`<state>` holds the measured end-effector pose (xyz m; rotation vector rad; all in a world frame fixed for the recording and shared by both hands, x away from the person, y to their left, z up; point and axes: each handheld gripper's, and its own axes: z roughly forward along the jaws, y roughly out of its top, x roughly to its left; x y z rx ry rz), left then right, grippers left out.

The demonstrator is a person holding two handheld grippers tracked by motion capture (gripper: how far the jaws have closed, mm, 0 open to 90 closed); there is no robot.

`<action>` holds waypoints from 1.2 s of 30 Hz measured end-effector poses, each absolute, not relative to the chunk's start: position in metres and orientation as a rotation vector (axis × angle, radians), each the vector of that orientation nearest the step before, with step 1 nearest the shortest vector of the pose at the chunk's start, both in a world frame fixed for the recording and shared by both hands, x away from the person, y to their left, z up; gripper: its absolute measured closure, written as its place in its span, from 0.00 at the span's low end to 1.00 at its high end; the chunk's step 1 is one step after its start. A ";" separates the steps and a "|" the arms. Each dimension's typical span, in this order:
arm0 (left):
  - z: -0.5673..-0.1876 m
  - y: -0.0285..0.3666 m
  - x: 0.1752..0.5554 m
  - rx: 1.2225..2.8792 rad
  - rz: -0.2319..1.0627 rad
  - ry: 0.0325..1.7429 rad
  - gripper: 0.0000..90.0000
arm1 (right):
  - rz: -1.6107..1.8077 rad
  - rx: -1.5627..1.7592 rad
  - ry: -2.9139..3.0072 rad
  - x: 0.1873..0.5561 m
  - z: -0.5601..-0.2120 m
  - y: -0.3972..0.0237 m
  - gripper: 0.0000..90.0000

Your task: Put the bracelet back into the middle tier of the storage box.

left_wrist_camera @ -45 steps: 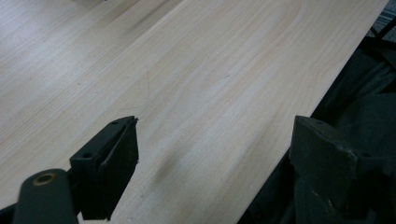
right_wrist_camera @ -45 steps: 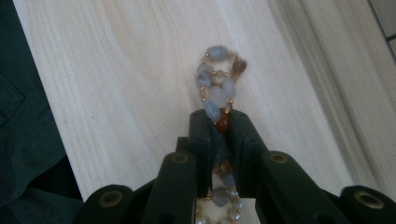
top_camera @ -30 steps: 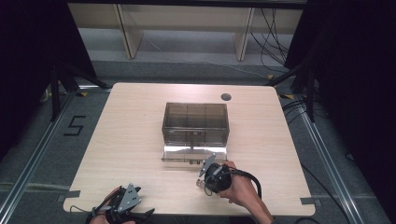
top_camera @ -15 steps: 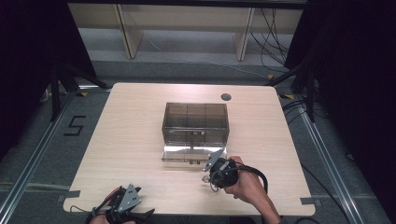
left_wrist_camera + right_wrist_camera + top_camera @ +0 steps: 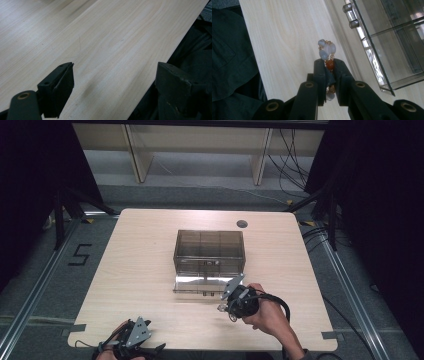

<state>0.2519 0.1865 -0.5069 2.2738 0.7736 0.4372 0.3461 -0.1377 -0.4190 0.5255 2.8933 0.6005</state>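
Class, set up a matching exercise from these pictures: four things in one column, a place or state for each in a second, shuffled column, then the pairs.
1. right tool
2. left tool
3. smoky clear plastic compartment box
4. small dark round hole

A. jaws wide apart, nothing between
B. table middle, lid folded down in front
C. far right of tabletop
D. shut on string of pale blue and orange beads

Pairs: 1-D, 2-A, 3-B, 4-C

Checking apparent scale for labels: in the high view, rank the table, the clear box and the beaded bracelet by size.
1. Table
2. Clear box
3. Beaded bracelet, a tiny cluster at the right gripper
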 end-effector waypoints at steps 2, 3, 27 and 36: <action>-0.509 0.186 0.253 2.272 0.437 0.779 0.17 | 0.600 0.521 2.893 0.346 -0.417 -0.138 0.91; -0.507 0.186 0.252 2.267 0.441 0.781 0.17 | 0.605 0.519 2.889 0.347 -0.415 -0.138 0.91; -0.508 0.187 0.252 2.267 0.440 0.776 0.17 | 0.634 0.539 2.859 0.362 -0.398 -0.142 0.91; -0.507 0.187 0.252 2.270 0.446 0.780 0.17 | 0.629 0.563 2.848 0.375 -0.390 -0.148 0.91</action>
